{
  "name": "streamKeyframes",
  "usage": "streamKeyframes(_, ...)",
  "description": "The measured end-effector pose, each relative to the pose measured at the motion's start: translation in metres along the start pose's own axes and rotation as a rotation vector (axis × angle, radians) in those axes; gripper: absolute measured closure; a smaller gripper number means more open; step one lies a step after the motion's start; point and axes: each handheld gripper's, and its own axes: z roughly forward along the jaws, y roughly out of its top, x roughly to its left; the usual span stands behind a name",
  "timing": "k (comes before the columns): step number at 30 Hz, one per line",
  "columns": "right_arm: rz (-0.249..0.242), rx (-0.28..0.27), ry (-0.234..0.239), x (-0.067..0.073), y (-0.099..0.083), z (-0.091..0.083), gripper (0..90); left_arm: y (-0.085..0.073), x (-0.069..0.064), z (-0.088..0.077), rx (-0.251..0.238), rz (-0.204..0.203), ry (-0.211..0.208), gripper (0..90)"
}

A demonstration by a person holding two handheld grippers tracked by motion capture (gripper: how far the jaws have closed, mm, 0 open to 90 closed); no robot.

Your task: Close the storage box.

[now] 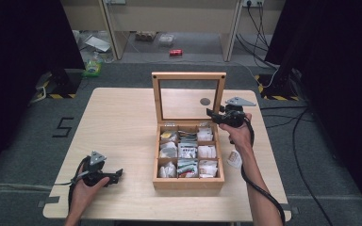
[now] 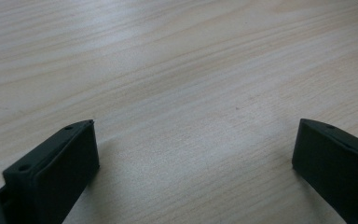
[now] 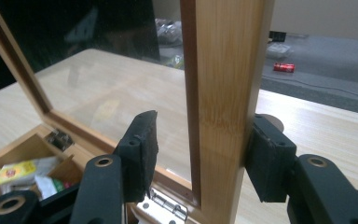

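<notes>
Right now the left gripper (image 1: 114,175) rests near the front left corner of the counter (image 1: 122,122), its fingers (image 2: 60,163) wide apart with nothing in them. Past it, the wooden box (image 1: 188,181) sits in the middle, full of little packets (image 1: 187,151). Its glass lid (image 3: 223,93) stands up, and the right gripper (image 3: 198,154) has the lid's side bar between its fingers; one touches, the other has a small gap. With a loose hold, the lid could slip free and slam shut.

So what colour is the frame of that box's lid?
Light honey-brown wood, the lid frame shows best in the right gripper view.
</notes>
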Motion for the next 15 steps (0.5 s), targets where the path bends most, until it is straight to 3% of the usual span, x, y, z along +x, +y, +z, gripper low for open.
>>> streamKeyframes(15, -0.016, 0.005, -0.013, 0.01, -0.003, -0.012, 46.2, 0.0, 0.0, 0.0, 0.0, 0.001, 0.0, 0.0)
